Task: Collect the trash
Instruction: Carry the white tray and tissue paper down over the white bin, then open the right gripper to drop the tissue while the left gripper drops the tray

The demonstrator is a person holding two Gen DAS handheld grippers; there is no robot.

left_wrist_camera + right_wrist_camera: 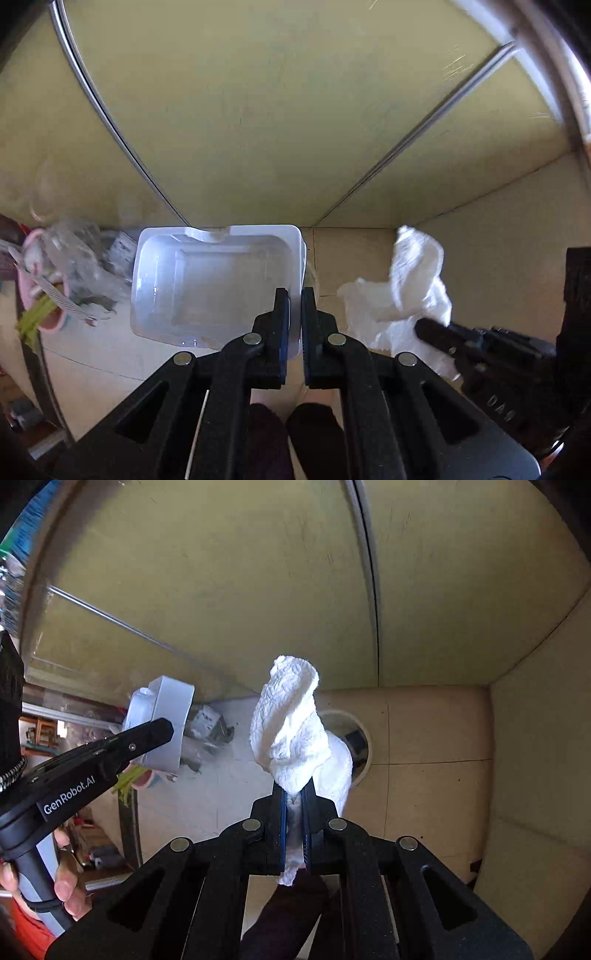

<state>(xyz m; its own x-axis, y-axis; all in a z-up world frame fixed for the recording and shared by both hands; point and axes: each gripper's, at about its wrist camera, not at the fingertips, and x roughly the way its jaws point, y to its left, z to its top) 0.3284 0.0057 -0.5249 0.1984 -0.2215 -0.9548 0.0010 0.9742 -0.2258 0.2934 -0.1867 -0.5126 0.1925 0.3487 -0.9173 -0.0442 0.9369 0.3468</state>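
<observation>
Over tile floor (436, 738), both tongs (295, 794) seemingly down-tilted

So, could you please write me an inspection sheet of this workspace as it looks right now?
Surface: pale tiled floor below yellow-green panels.
Job's things: white plastic tub, empty, pinched at its rim; crumpled white tissue, held.
Clutter: pink items and clear plastic wrapping beside the tub; round white-rimmed opening behind the tissue.
Tongs: left tongs shut on the tub's wall; right tongs shut on the tissue.
Cables: nothing seen.
Surroundings: a hand grips the left handle; dark-clad feet below.
</observation>
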